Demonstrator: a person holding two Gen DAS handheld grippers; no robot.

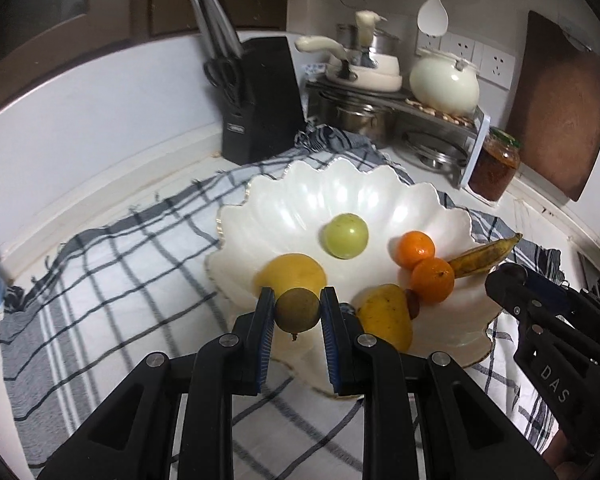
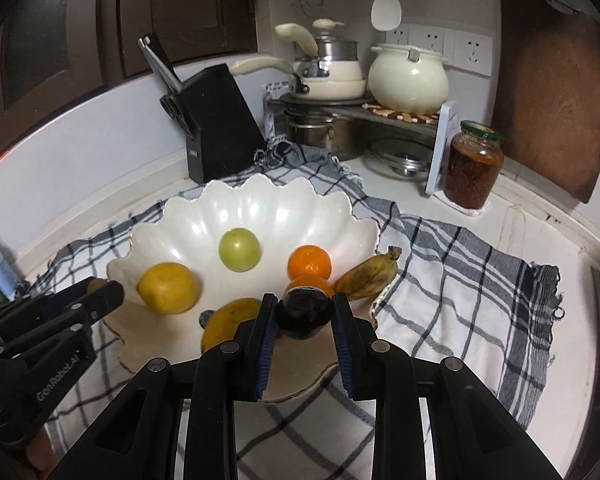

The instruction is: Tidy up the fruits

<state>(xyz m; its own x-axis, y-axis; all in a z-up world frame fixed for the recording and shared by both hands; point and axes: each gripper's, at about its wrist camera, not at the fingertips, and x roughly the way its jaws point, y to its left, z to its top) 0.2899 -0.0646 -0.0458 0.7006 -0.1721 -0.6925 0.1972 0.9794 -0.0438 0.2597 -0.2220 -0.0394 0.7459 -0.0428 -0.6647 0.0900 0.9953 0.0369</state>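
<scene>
The fruits are split between the white scalloped bowl [image 1: 440,208] and the two grippers; the bowl, standing on a checked cloth [image 1: 120,248] spread over the desk, is taken as the landmark. Inside it are seen a green round fruit [image 1: 345,235] near the middle, a lemon [image 2: 167,287] toward its left side, two oranges [image 1: 418,249] touching each other toward its right side, and a yellow mango [image 1: 386,317] against its near wall; a small banana [image 2: 367,276] is laid over the bowl's right rim, its long axis running outward across that rim, stem end beyond it.

A small brownish round fruit [image 1: 297,310] is pinched by the fingers of the left gripper [image 1: 297,308], pads pressed on its two sides; it is held just over the near-left rim of the bowl, with the lemon directly beyond it. A dark, nearly black fruit [image 2: 305,312] is pinched likewise by the right gripper [image 2: 305,314]; it is held over the near side of the bowl, with the mango just to its left and the oranges just past it.

The coming move is judged to be a release into the bowl from either gripper; free floor is seen only beyond the fingers, toward the bowl's middle and far wall around the green fruit, so a short reach forward is called for first; the right gripper is judged slightly farther in over the bowl.
</scene>
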